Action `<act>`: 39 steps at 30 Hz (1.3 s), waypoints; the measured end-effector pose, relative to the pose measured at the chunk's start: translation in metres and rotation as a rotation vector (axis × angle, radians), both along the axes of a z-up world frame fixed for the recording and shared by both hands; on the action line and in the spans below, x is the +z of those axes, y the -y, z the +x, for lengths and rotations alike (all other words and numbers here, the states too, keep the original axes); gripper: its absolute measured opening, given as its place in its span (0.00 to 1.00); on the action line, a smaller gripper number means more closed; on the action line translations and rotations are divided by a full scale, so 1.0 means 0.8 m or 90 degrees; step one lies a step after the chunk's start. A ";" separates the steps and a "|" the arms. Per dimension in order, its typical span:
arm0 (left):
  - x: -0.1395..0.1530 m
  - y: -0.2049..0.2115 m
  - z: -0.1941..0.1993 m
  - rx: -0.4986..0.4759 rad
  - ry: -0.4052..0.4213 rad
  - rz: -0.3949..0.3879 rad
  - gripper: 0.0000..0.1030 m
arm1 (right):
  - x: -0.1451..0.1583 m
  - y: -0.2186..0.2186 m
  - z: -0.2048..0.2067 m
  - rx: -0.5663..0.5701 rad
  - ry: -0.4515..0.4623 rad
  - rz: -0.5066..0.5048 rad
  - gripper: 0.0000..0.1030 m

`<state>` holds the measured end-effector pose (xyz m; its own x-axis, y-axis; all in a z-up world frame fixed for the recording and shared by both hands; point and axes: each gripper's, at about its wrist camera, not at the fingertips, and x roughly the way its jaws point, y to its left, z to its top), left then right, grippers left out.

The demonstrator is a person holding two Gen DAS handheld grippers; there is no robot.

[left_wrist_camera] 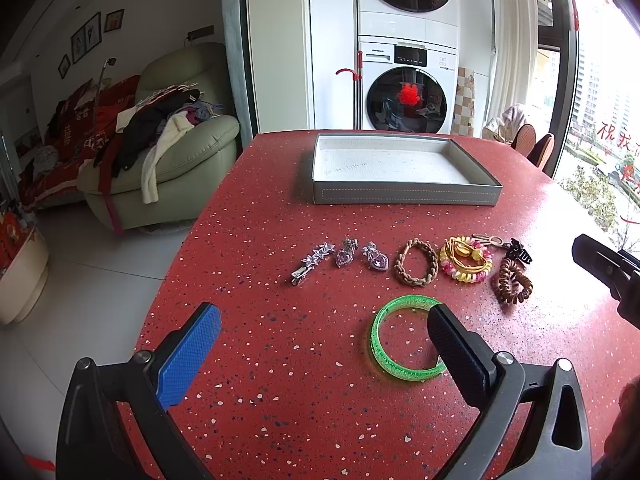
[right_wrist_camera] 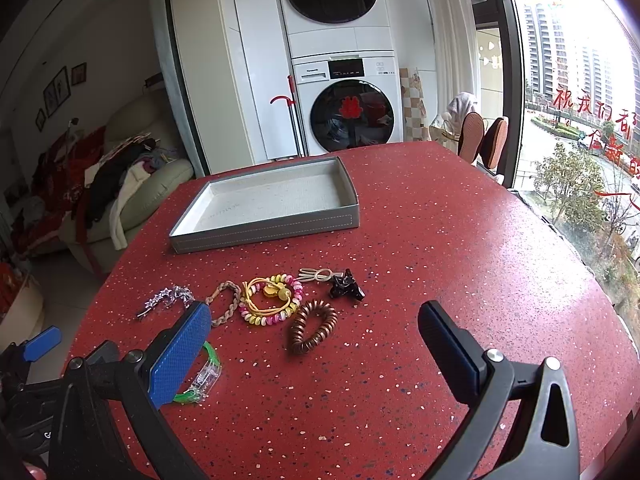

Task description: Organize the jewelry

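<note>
A red speckled table filled the lower part of both views, with a stacked washer and dryer against the wall behind it and a green armchair heaped with clothes off to the left. Toward the far edge of the table sat a shallow grey tray with a pale lining, nothing lying in it. The left gripper hovered over the near part of the table with its jaws spread wide and nothing between them; its right finger overlapped the rim of a green bangle that lay flat on the table. The right gripper was likewise wide open and held nothing, just short of the row of jewelry. That row ran between the tray and the bangle: a brown coiled hair tie, a braided tan bracelet, a pink and yellow beaded bracelet with a yellow cord on it, a black claw clip, a star hair clip, two purple heart clips side by side, and a pale small clip at the back.
</note>
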<state>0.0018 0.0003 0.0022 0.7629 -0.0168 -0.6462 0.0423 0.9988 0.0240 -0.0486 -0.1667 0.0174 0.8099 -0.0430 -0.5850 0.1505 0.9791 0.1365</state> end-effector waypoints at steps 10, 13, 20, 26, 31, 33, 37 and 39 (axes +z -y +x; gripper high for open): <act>-0.001 0.000 0.000 0.000 0.000 0.000 1.00 | 0.000 -0.001 0.000 0.000 0.000 0.000 1.00; -0.001 0.001 0.000 0.000 0.000 0.000 1.00 | 0.000 0.000 0.000 0.000 0.000 0.001 1.00; -0.002 0.002 -0.001 -0.001 0.000 0.000 1.00 | -0.001 -0.002 0.000 0.001 -0.001 0.001 1.00; -0.002 0.002 -0.001 -0.001 0.000 0.000 1.00 | -0.001 -0.001 0.000 0.000 -0.002 0.001 1.00; -0.002 0.003 -0.002 -0.002 0.000 -0.001 1.00 | -0.001 -0.001 0.000 0.000 -0.001 0.002 1.00; -0.002 0.003 -0.002 -0.002 -0.001 -0.001 1.00 | -0.001 -0.001 0.000 0.000 -0.002 0.002 1.00; -0.003 0.004 -0.002 -0.003 -0.002 -0.001 1.00 | -0.001 -0.001 0.000 0.000 -0.002 0.002 1.00; -0.002 0.005 -0.001 -0.003 -0.003 -0.002 1.00 | -0.001 -0.002 -0.001 0.000 -0.002 0.002 1.00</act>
<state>0.0007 -0.0036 0.0009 0.7599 -0.0225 -0.6497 0.0474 0.9987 0.0208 -0.0492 -0.1655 0.0166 0.8084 -0.0404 -0.5873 0.1503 0.9787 0.1397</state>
